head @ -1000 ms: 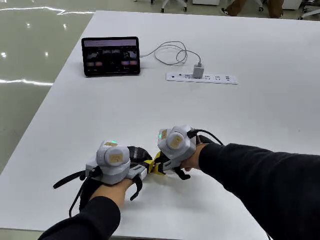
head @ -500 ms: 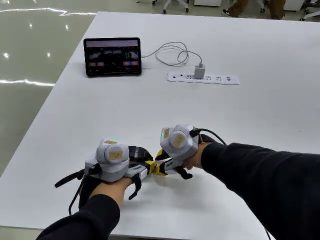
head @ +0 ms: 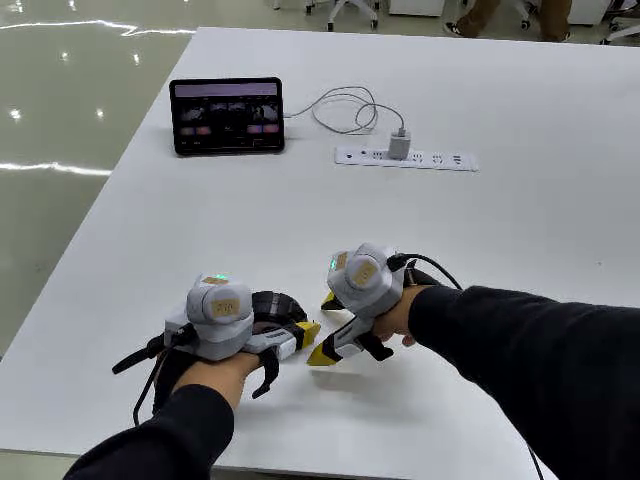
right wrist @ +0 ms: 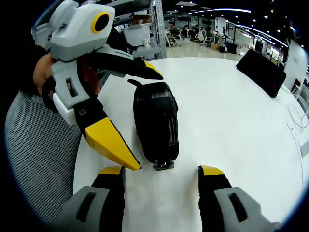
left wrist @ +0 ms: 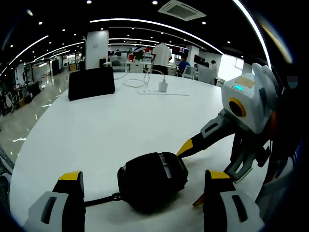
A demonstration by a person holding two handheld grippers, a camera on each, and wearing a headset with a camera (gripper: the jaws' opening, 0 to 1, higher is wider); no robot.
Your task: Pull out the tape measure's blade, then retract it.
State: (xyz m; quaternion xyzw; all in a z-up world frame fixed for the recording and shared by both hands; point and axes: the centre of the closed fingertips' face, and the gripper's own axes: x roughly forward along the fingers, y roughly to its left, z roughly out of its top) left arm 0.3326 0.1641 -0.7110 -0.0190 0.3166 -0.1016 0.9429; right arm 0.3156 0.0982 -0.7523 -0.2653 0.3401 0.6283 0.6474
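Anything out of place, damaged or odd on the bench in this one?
Nothing stands out. The black tape measure lies intact on the white table between the open left claw and open right claw, blade apparently retracted; the tablet stands upright.

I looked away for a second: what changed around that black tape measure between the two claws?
The right gripper backed off from the front end of the tape measure, toward the person's right; its jaws stand open, holding nothing. The left gripper stayed, jaws open on either side of the tape measure. Tablet and power strip unmoved.
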